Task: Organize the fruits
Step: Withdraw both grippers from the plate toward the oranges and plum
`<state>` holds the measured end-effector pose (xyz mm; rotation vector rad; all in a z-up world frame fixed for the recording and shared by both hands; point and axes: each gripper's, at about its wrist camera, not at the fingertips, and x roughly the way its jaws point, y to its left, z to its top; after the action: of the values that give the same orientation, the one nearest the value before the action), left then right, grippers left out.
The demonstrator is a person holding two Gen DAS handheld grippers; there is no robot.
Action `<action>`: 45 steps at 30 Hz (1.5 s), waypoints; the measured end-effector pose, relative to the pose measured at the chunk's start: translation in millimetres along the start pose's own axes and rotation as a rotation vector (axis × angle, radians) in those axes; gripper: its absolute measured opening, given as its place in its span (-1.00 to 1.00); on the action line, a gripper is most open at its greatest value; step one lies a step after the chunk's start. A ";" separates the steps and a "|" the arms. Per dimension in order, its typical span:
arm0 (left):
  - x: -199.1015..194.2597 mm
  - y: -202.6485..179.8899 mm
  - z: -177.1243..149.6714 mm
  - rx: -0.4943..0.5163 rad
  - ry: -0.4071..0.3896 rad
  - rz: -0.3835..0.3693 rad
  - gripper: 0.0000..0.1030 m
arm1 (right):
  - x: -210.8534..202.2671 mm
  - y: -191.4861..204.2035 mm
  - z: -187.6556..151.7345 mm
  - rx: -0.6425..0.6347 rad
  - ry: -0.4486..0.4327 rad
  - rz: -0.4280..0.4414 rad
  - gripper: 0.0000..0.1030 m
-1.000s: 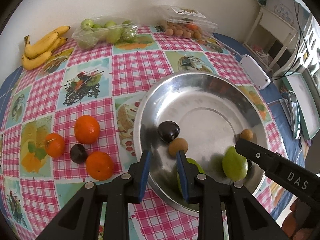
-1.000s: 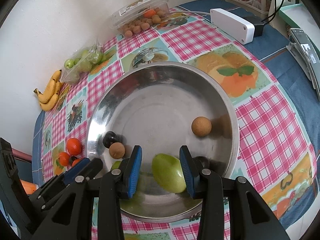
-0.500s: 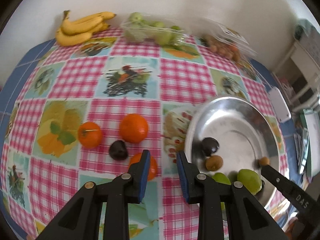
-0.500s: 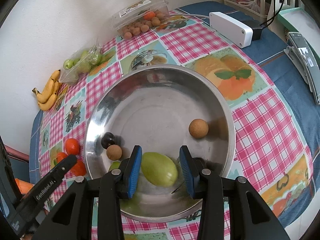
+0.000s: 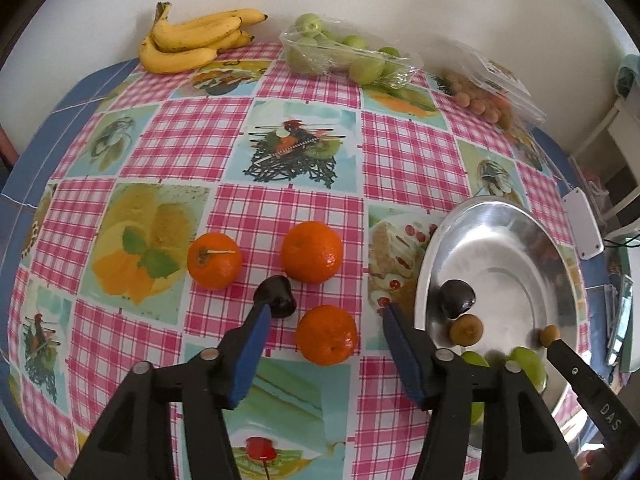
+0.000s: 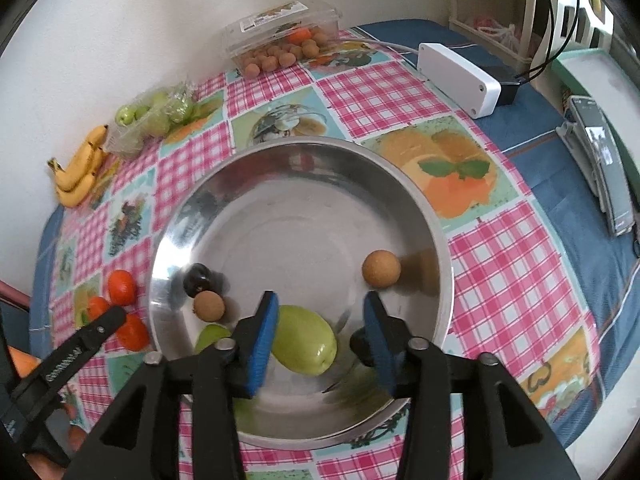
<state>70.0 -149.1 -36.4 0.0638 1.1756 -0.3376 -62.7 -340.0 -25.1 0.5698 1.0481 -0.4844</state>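
My left gripper hangs over the checked tablecloth, its jaws opening. An orange lies on the cloth between the fingers, untouched. A dark plum sits by the left fingertip, with two more oranges beyond. My right gripper is over the metal bowl, its jaws opening too. A green fruit lies on the bowl floor between the pads, free of the right pad. The bowl also holds a dark plum, a small brown fruit, a tan ball-like fruit and a second green fruit.
Along the wall lie bananas, a bag of green fruits and a clear box of small brown fruits. A white adapter with cables sits on the blue cloth right of the bowl. My left gripper's finger shows beside the bowl.
The left gripper swung left from the bowl to the oranges and opened wide. The right gripper's jaws spread off the green fruit, which now rests in the bowl.
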 end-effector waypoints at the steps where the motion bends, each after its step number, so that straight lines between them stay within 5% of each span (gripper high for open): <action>1: 0.3 0.2 -0.2 0.001 0.000 0.005 0.29 | 1.0 0.2 0.1 -0.004 0.002 -0.006 -0.01; 4: 2.1 2.4 -0.5 -0.005 0.007 0.010 0.38 | 3.6 -0.6 -0.1 -0.009 0.009 -0.011 0.04; 6: 3.9 3.1 -1.1 -0.007 0.014 0.021 0.42 | 4.2 -0.5 -0.2 -0.012 0.009 -0.020 0.29; 23: 7.5 4.8 -1.4 0.009 0.014 0.086 0.95 | 9.1 1.7 -2.2 -0.049 0.015 -0.046 0.58; 28: 9.4 4.7 -1.6 0.022 0.012 0.117 1.00 | 9.4 0.6 -2.1 -0.049 0.016 -0.048 0.65; 32: 9.8 3.5 -2.4 0.038 0.001 0.146 1.00 | 9.8 0.0 -2.6 -0.049 0.005 -0.058 0.98; 45: 5.2 3.6 -2.8 0.049 -0.023 0.102 1.00 | 4.7 2.3 -5.2 -0.045 -0.018 -0.034 0.99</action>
<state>70.4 -146.3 -42.7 0.1623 1.1372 -0.2763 -62.7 -335.4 -30.8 0.5077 1.0503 -0.4933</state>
